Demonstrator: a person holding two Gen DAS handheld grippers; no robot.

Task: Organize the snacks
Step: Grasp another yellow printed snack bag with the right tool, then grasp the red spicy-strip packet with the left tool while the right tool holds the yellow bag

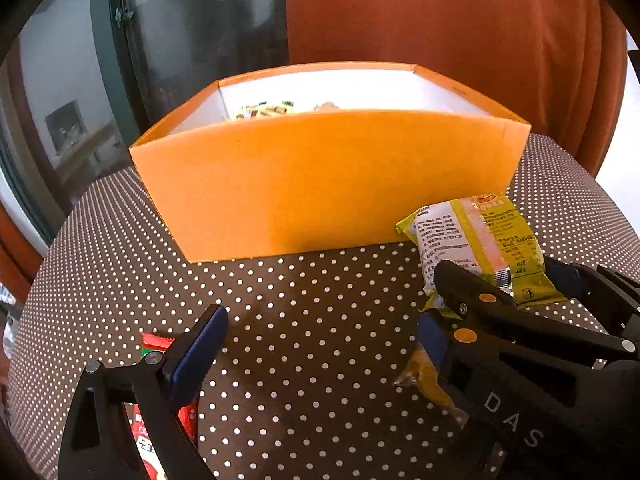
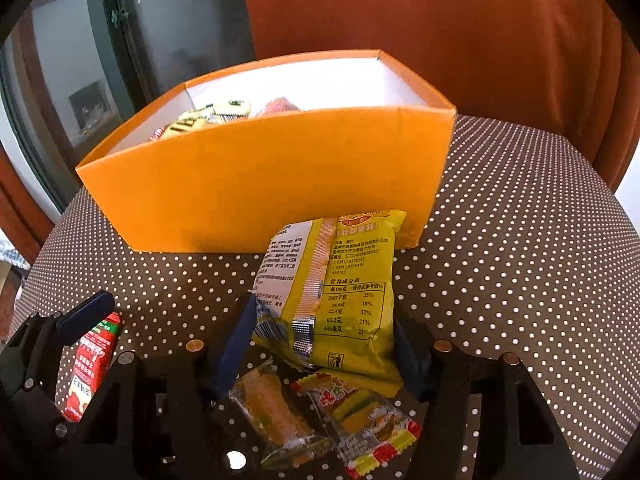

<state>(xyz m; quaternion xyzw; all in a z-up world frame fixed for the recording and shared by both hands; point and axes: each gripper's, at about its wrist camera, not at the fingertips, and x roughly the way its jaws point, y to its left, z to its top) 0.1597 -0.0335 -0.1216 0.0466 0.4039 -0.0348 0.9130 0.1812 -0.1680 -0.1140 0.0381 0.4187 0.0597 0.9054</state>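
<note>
Right gripper [image 2: 324, 344]: fingers flank the yellow snack pack [image 2: 340, 292] on the desk [image 2: 520, 260]; contact unclear. Left gripper [image 1: 320, 332]: fingers apart, empty. Orange box [image 2: 256, 184] beyond holds several snacks. Only the right view shows two small wrapped snacks [image 2: 320, 412] beneath the gripper.

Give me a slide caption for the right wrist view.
Hand-held gripper straddles a yellow snack packet before the orange box.

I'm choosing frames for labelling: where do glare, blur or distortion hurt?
Left wrist: fisheye bows the orange box; its white interior blows out, rim slightly smeared. Right wrist: same bowing and glare; yellow packet print stays legible.
</note>
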